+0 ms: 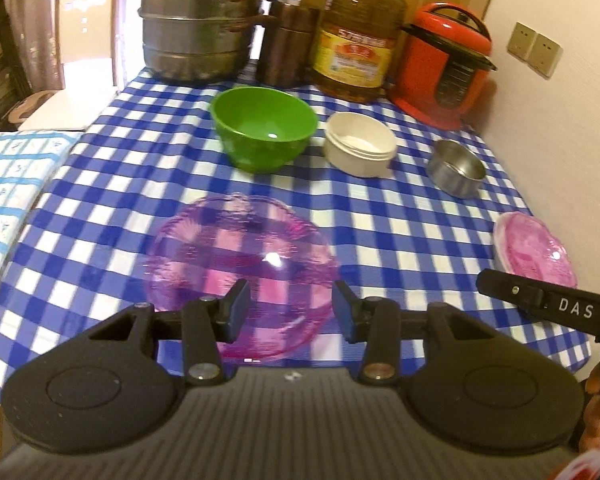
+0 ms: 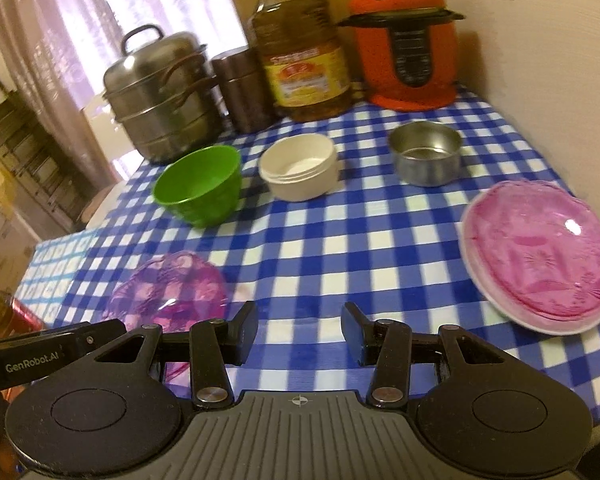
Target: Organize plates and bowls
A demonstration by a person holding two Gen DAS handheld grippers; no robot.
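Observation:
A clear purple plate (image 1: 236,264) lies on the blue checked tablecloth near the front; my left gripper (image 1: 290,312) hangs open and empty just above its near edge. It also shows in the right wrist view (image 2: 168,292). A pink plate stacked on a white plate (image 2: 536,256) sits at the right; it also shows in the left wrist view (image 1: 536,250). Behind stand a green bowl (image 1: 264,132), a cream bowl (image 1: 360,144) and a small steel bowl (image 1: 456,168). My right gripper (image 2: 299,332) is open and empty above bare cloth between the two plates.
A steel steamer pot (image 1: 200,20), a brown canister (image 1: 288,44), an oil bottle (image 1: 360,32) and a red pressure cooker (image 1: 444,64) line the back of the table (image 1: 100,200). A wall is on the right. A lighter cloth (image 1: 8,184) covers the surface at the left.

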